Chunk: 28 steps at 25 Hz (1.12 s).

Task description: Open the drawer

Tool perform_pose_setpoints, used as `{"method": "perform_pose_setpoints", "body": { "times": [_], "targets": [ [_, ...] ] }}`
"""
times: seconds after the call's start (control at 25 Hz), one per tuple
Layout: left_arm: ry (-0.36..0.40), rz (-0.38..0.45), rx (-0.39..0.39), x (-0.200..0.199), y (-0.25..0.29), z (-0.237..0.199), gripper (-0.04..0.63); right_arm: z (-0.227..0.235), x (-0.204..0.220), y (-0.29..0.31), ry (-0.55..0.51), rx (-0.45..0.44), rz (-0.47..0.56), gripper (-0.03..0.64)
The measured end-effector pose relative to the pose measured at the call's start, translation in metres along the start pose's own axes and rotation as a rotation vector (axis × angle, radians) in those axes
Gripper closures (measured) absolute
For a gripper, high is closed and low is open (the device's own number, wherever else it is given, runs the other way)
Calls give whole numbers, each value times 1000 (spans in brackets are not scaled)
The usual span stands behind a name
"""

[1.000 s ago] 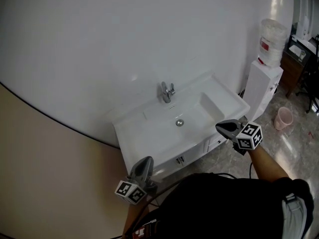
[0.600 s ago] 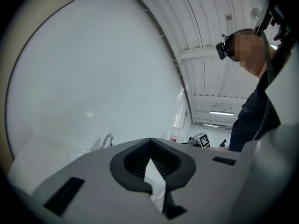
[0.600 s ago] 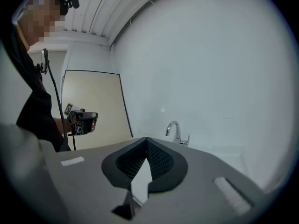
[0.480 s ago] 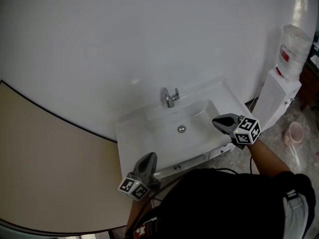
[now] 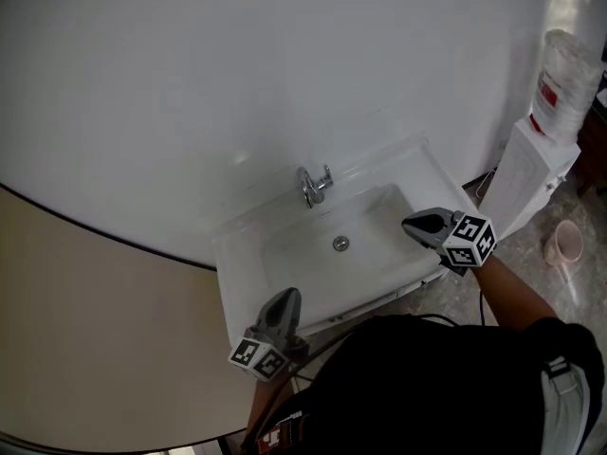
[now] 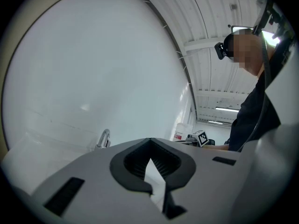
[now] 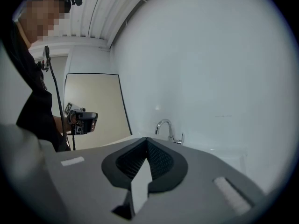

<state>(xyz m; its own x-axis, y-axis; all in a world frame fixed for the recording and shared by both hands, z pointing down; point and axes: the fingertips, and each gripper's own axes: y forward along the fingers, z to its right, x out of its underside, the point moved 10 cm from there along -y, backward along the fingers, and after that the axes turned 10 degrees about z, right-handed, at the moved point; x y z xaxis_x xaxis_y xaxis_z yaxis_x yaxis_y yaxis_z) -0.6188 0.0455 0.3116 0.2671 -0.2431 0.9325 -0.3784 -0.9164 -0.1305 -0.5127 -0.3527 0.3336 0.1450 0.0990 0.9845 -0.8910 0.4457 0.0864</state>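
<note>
Grey jaws of our left gripper (image 5: 284, 299) and right gripper (image 5: 411, 224) sit closed, empty, by the washbasin's (image 5: 232, 273) front corners; a drain (image 5: 340, 244) lies inside.

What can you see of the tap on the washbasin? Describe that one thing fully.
The tap is a shiny, chrome-looking metal mixer with an arched spout and a short lever handle. It stands upright on the back ledge of the white washbasin, close to the wall, roughly centred behind the bowl, with its spout reaching toward the drain. No running water shows. Nothing but the basin touches it.
</note>
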Motion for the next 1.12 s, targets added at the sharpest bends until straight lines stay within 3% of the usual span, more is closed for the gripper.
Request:
{"method": "perform_pose_setpoints", "body": {
  "times": [0.12, 0.32, 0.48, 0.68, 0.88, 1.12],
  "targets": [
    [-18, -21, 44, 1, 22, -17, 594, 7, 2, 3, 13, 55, 1, 621],
    [-63, -82, 199, 1, 61, -55, 594, -4, -3, 6, 23, 185, -8, 621],
    [-53, -117, 345, 3, 84, -90, 594, -17, -4, 16, 30, 301, -1, 621],
    [-65, -176, 471, 18, 102, -119, 594, -36, 4, 23, 65, 450, 22, 621],
    [-97, -238, 604, 40, 119, -114, 594, -58, 17, 9, 76, 570, 1, 621],
    [-139, -320, 731, 66, 137, -72, 594, -76, 30, -37, 99, 692, 14, 621]
  ]
}}
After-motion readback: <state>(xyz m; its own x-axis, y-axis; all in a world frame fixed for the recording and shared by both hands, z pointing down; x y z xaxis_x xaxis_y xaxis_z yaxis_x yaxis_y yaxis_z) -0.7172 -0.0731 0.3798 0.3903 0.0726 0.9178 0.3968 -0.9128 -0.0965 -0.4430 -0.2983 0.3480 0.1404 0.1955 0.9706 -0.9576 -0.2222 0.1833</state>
